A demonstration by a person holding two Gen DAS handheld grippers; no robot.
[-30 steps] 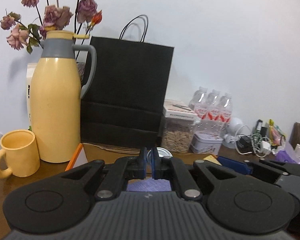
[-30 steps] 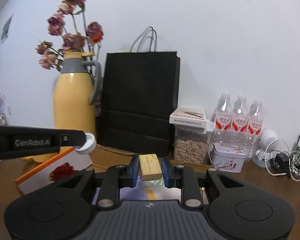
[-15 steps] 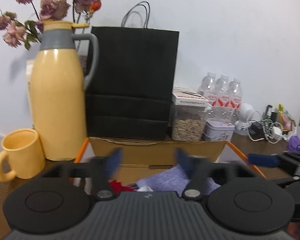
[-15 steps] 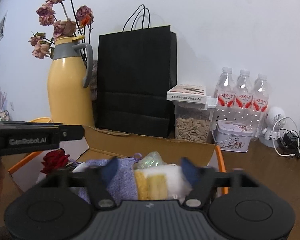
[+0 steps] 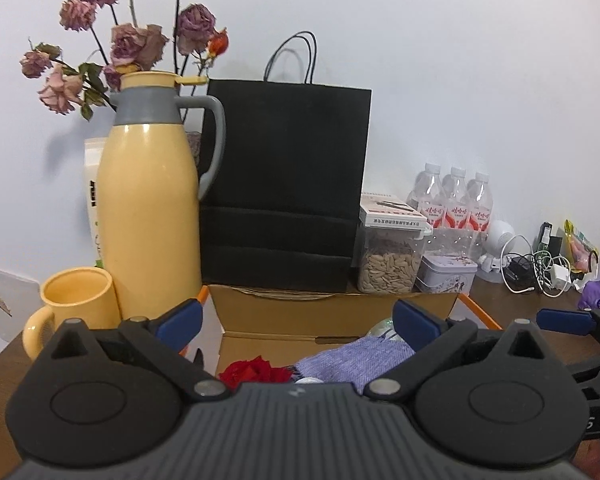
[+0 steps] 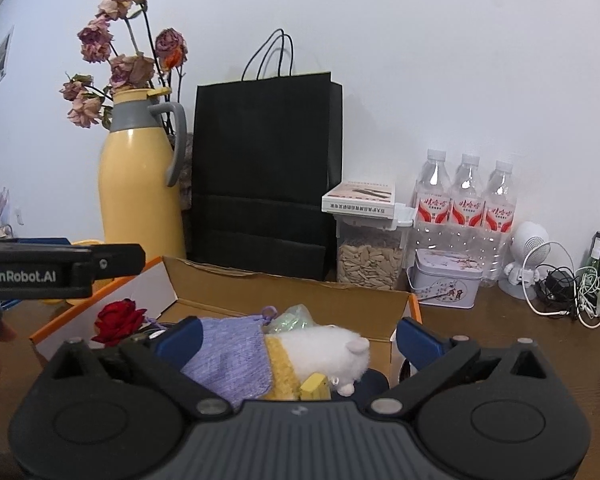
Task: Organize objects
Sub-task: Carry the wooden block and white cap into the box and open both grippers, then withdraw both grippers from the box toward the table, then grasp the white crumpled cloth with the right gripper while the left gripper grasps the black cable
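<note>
Just below the right gripper [image 6: 298,336] sits the open cardboard box [image 6: 284,292], holding a purple cloth [image 6: 232,354], a white plush toy [image 6: 324,350] and a small yellow block [image 6: 315,385]. Its jaws are opening, pressing on nothing. The left gripper [image 5: 298,322] jaws are opening too, with nothing between them. Best lift both straight out without bumping the box. Behind it on the brown surface [image 6: 500,332] stand a yellow jug [image 5: 152,216] and black bag [image 5: 284,184], by a white wall.
</note>
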